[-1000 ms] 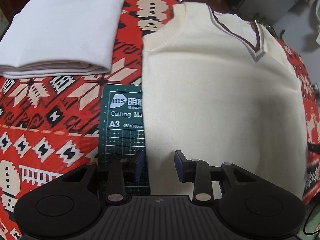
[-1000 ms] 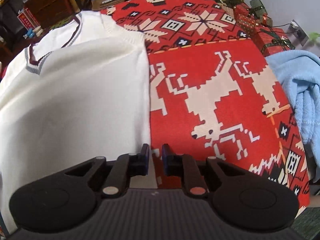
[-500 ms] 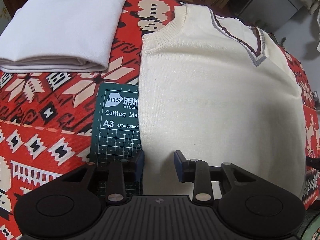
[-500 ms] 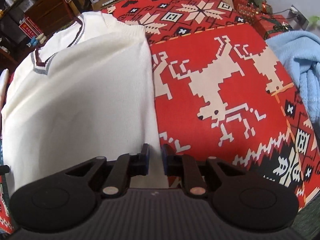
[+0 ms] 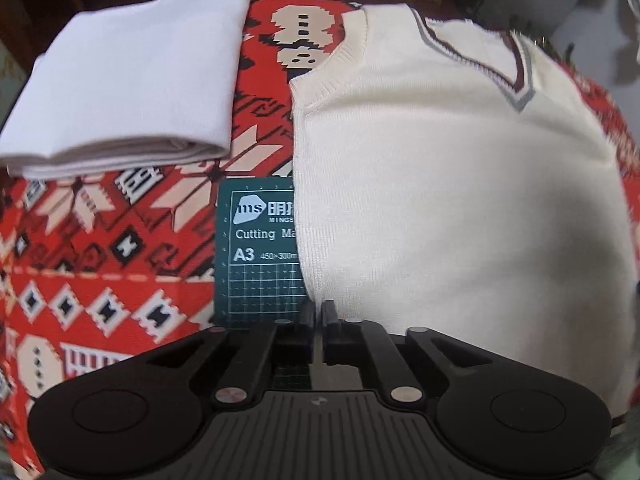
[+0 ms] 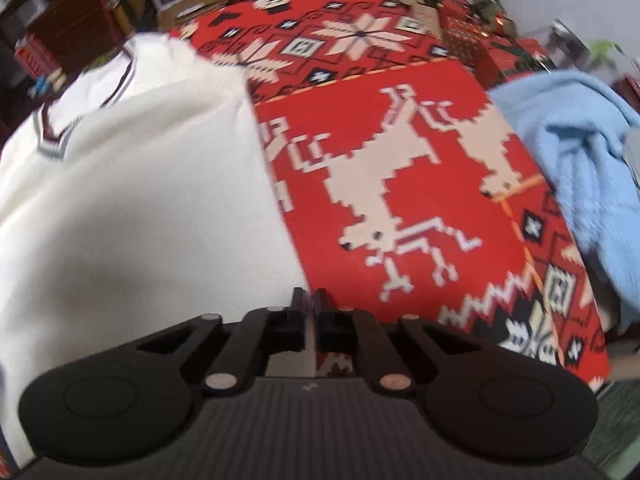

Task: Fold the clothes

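A cream sleeveless V-neck vest [image 5: 440, 180] with grey and maroon trim lies flat on a red patterned cloth [image 5: 80, 280], neck away from me. My left gripper [image 5: 319, 308] is shut on the vest's near left edge, over a green cutting mat [image 5: 260, 248]. In the right wrist view the same vest [image 6: 140, 200] fills the left half. My right gripper [image 6: 309, 296] is shut on its near right edge. The hem itself is hidden behind both gripper bodies.
A folded white garment [image 5: 132, 80] lies at the far left of the cloth. A light blue garment [image 6: 580, 160] is heaped at the right edge of the red cloth [image 6: 400, 140]. Boxes and shelves stand beyond the table's far edge.
The left gripper's fingers, wide apart before, have shut on the vest's edge. The right gripper's narrow gap has shut too. Both views have shifted slightly and the right one is blurred.
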Action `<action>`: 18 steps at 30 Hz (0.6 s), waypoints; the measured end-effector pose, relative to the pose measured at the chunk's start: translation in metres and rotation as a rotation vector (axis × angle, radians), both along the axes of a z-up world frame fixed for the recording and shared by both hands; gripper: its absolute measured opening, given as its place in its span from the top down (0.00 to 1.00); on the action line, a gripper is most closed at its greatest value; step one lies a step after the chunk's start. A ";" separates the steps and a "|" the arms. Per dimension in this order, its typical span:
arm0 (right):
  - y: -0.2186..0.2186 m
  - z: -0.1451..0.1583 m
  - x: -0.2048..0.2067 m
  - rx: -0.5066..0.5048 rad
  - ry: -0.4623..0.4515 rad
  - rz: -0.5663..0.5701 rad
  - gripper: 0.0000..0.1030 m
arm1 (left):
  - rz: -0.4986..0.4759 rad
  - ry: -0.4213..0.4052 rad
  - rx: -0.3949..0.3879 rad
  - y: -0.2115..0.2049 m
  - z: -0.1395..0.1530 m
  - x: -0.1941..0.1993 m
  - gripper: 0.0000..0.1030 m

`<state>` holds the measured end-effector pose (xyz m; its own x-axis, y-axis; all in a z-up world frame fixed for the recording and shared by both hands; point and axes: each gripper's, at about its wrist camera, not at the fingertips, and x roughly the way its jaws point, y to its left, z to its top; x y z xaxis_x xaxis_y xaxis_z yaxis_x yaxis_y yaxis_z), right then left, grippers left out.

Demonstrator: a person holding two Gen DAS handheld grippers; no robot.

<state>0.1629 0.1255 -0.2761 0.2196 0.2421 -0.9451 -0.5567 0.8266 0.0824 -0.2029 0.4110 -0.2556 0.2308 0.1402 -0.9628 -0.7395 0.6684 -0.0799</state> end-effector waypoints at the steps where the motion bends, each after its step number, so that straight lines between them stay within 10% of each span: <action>1: -0.006 0.003 -0.001 0.004 0.010 -0.013 0.90 | 0.021 -0.007 -0.021 0.000 0.002 -0.006 0.84; 18: -0.066 0.004 -0.065 -0.008 0.149 -0.055 0.78 | 0.027 0.048 -0.271 -0.068 -0.016 -0.049 0.71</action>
<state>0.0984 0.0594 -0.2726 0.0900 0.2260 -0.9699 -0.4923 0.8567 0.1539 -0.2522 0.3426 -0.2713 0.1842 -0.1189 -0.9757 -0.7638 0.6074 -0.2182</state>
